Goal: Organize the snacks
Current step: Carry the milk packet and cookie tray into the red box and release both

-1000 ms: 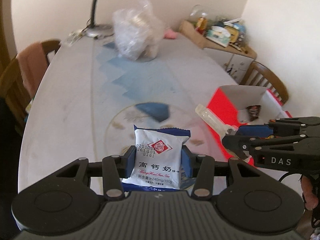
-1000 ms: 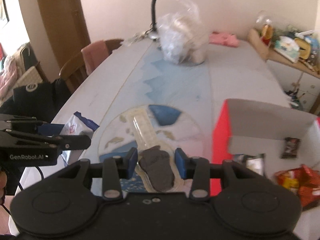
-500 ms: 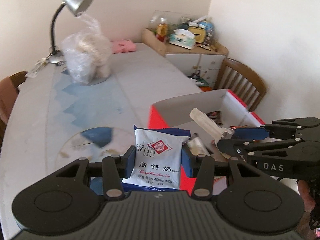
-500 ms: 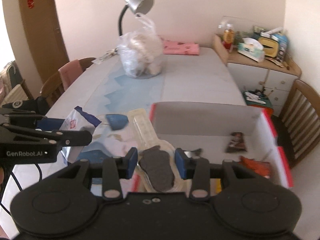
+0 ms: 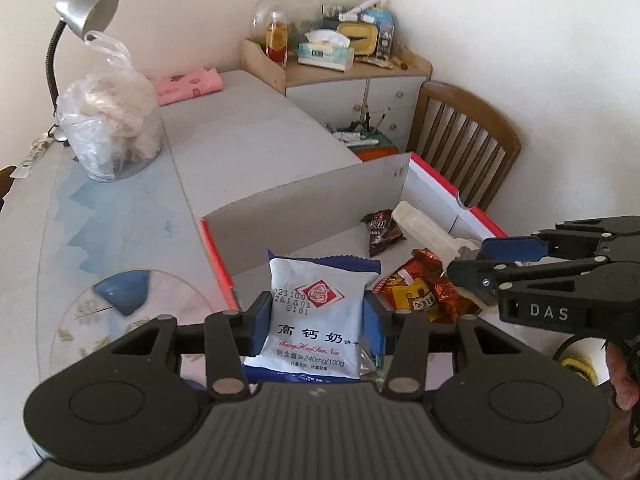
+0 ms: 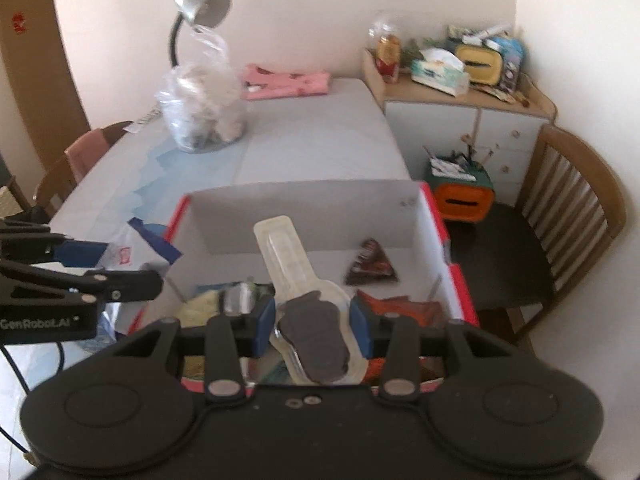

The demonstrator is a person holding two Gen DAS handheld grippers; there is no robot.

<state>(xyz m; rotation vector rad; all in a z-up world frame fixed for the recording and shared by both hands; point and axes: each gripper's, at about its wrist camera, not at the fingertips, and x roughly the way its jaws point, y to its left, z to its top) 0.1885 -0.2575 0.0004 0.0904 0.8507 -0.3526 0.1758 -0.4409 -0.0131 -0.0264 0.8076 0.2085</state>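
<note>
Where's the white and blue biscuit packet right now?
In the left wrist view, the white and blue biscuit packet sits clamped in the left hand-held gripper, at the near left corner of the red cardboard box.

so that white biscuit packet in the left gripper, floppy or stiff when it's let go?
The white biscuit packet looks puffed and holds its shape between the left gripper's pads, so probably semi-stiff and light. Its glossy film could be slippery.

left tongs [image 5: 318,322]: black, blue pads | right tongs [image 6: 313,322]: black, "DAS"
</note>
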